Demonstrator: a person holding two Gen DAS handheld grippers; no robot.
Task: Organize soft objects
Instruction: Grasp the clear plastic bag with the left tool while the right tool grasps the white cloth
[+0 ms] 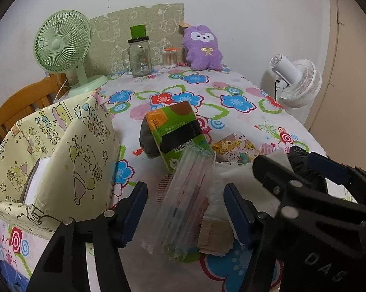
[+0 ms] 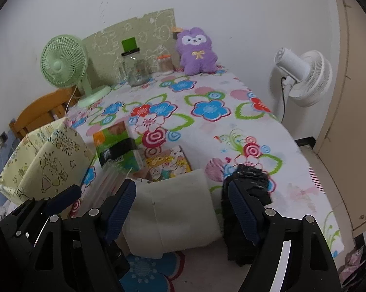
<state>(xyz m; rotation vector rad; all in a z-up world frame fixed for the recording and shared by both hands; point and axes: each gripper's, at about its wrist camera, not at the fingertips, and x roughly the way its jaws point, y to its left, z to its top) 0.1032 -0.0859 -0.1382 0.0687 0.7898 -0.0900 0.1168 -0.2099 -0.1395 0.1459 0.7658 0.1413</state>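
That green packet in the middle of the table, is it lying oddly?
Yes. The green packet lies tilted, propped on a dark bundle, and a clear plastic pack leans against its near end, so the pile looks untidy.

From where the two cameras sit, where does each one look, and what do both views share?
Left wrist: sits behind the left gripper, looking down over a clear packet toward the far wall; the right gripper shows at right.
Right wrist: sits behind the right gripper, looking over a white folded cloth; the left gripper shows at left.
Shared: the floral tablecloth, green fan, purple plush, yellow box.
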